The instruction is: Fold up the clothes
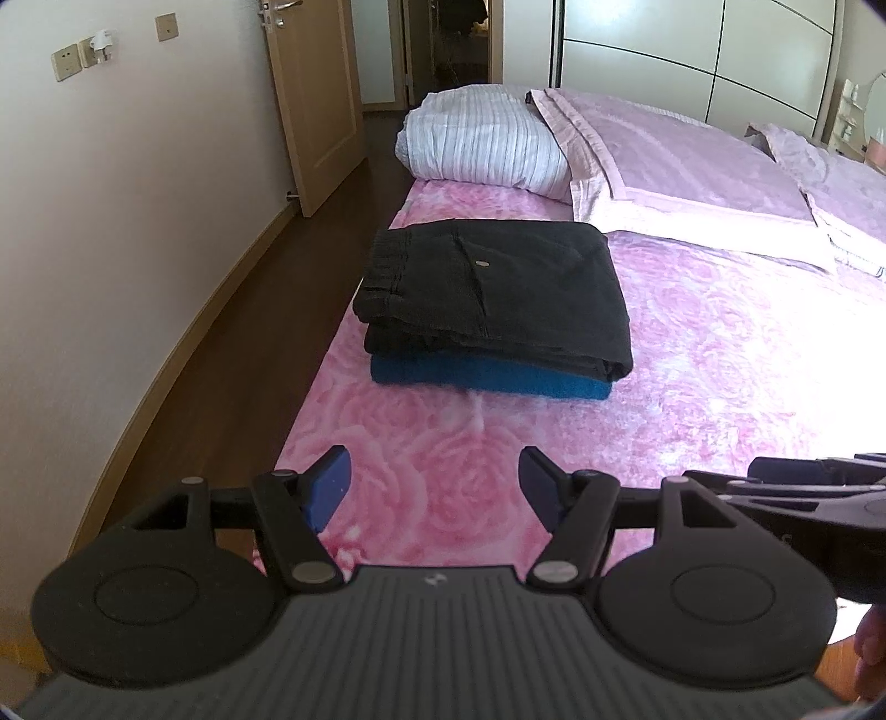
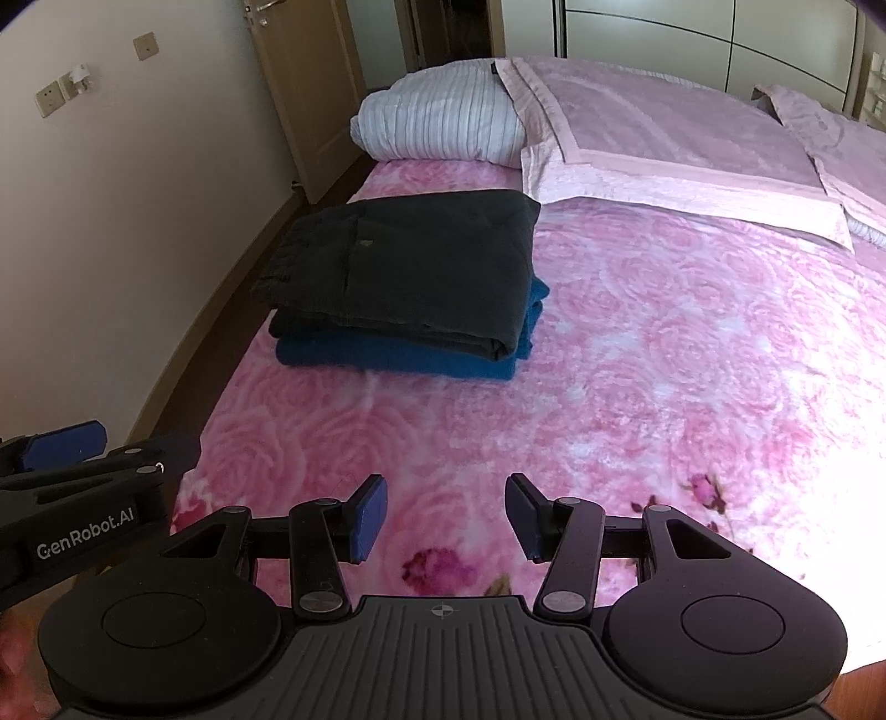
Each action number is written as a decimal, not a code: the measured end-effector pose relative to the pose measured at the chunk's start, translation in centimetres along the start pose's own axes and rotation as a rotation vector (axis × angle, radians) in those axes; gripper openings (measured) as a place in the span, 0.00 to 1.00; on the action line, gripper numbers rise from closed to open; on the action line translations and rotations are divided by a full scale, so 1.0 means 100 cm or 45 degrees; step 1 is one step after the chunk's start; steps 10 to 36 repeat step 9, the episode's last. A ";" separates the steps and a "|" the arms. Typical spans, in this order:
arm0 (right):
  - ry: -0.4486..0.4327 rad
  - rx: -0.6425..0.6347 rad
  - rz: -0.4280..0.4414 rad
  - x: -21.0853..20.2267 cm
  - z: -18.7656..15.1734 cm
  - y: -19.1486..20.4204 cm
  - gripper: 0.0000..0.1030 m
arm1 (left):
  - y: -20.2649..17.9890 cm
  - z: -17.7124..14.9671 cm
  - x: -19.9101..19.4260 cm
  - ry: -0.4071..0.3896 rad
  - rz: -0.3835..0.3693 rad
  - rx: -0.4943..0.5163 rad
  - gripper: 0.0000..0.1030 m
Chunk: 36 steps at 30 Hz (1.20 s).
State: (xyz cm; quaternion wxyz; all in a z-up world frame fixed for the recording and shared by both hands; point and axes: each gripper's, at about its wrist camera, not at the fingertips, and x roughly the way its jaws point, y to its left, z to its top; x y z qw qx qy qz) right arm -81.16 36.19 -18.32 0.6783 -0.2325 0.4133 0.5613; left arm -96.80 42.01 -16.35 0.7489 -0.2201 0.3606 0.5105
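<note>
- Pink rose-patterned bedding point(image 1: 692, 343) is seen covering a wide bed in the left wrist view, with a cream wall point(image 1: 138, 221) and a dark wooden floor point(image 1: 232, 332) along its left side.
- A wooden door point(image 1: 315, 99) is shown at the far left, and pale wardrobe panels point(image 1: 692, 50) are seen at the far right.
- Folded black trousers point(image 1: 498, 288) are stacked on a folded blue garment point(image 1: 487, 382) near the left edge of the bed, in the middle distance.
- A striped white quilt point(image 1: 482, 144) is rolled up beyond the stack, and a pink pillow point(image 1: 681, 160) is laid just to its right.
- The left gripper point(image 1: 434, 487) is held low at the near edge of the bed, its blue pads point(image 1: 332, 482) spread apart with nothing between them.
- Part of the right gripper point(image 1: 808, 493) is visible at the near right edge of this view.
- From the right wrist view, the same black trousers point(image 2: 410, 271) are seen lying on the blue garment point(image 2: 398, 360), far left of the gripper and well apart from it.
- The quilt point(image 2: 437, 122) and pillow point(image 2: 664, 138) are shown at the far end of the bedding point(image 2: 692, 360).
- The right gripper point(image 2: 446, 512) is held above the near bedding, fingers released and wide, gripping nothing.
- The left gripper point(image 2: 61, 443) is seen at the near left edge, one blue pad showing.
</note>
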 end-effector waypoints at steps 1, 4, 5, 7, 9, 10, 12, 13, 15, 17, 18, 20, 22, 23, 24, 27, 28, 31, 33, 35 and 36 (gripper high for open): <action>0.006 0.005 -0.003 0.003 0.003 0.001 0.50 | 0.001 0.004 0.003 0.005 -0.004 0.005 0.62; 0.025 0.024 -0.015 0.010 0.014 0.003 0.50 | 0.005 0.016 0.012 0.026 -0.021 0.023 0.62; 0.033 0.032 -0.020 0.012 0.018 0.003 0.50 | 0.006 0.021 0.016 0.033 -0.025 0.030 0.62; 0.048 0.050 -0.032 0.015 0.025 0.004 0.50 | 0.007 0.030 0.021 0.044 -0.033 0.049 0.62; 0.064 0.069 -0.044 0.018 0.034 0.006 0.50 | 0.009 0.041 0.025 0.054 -0.039 0.073 0.62; 0.064 0.069 -0.044 0.018 0.034 0.006 0.50 | 0.009 0.041 0.025 0.054 -0.039 0.073 0.62; 0.064 0.069 -0.044 0.018 0.034 0.006 0.50 | 0.009 0.041 0.025 0.054 -0.039 0.073 0.62; 0.064 0.069 -0.044 0.018 0.034 0.006 0.50 | 0.009 0.041 0.025 0.054 -0.039 0.073 0.62; 0.064 0.069 -0.044 0.018 0.034 0.006 0.50 | 0.009 0.041 0.025 0.054 -0.039 0.073 0.62; 0.064 0.069 -0.044 0.018 0.034 0.006 0.50 | 0.009 0.041 0.025 0.054 -0.039 0.073 0.62; 0.064 0.069 -0.044 0.018 0.034 0.006 0.50 | 0.009 0.041 0.025 0.054 -0.039 0.073 0.62; 0.064 0.069 -0.044 0.018 0.034 0.006 0.50 | 0.009 0.041 0.025 0.054 -0.039 0.073 0.62; 0.064 0.069 -0.044 0.018 0.034 0.006 0.50 | 0.009 0.041 0.025 0.054 -0.039 0.073 0.62; 0.064 0.069 -0.044 0.018 0.034 0.006 0.50 | 0.009 0.041 0.025 0.054 -0.039 0.073 0.62; 0.064 0.069 -0.044 0.018 0.034 0.006 0.50 | 0.009 0.041 0.025 0.054 -0.039 0.073 0.62; 0.064 0.069 -0.044 0.018 0.034 0.006 0.50 | 0.009 0.041 0.025 0.054 -0.039 0.073 0.62; 0.064 0.069 -0.044 0.018 0.034 0.006 0.50 | 0.009 0.041 0.025 0.054 -0.039 0.073 0.62; 0.064 0.069 -0.044 0.018 0.034 0.006 0.50 | 0.009 0.041 0.025 0.054 -0.039 0.073 0.62; 0.064 0.069 -0.044 0.018 0.034 0.006 0.50 | 0.009 0.041 0.025 0.054 -0.039 0.073 0.62; 0.064 0.069 -0.044 0.018 0.034 0.006 0.50 | 0.009 0.041 0.025 0.054 -0.039 0.073 0.62; 0.064 0.069 -0.044 0.018 0.034 0.006 0.50 | 0.009 0.041 0.025 0.054 -0.039 0.073 0.62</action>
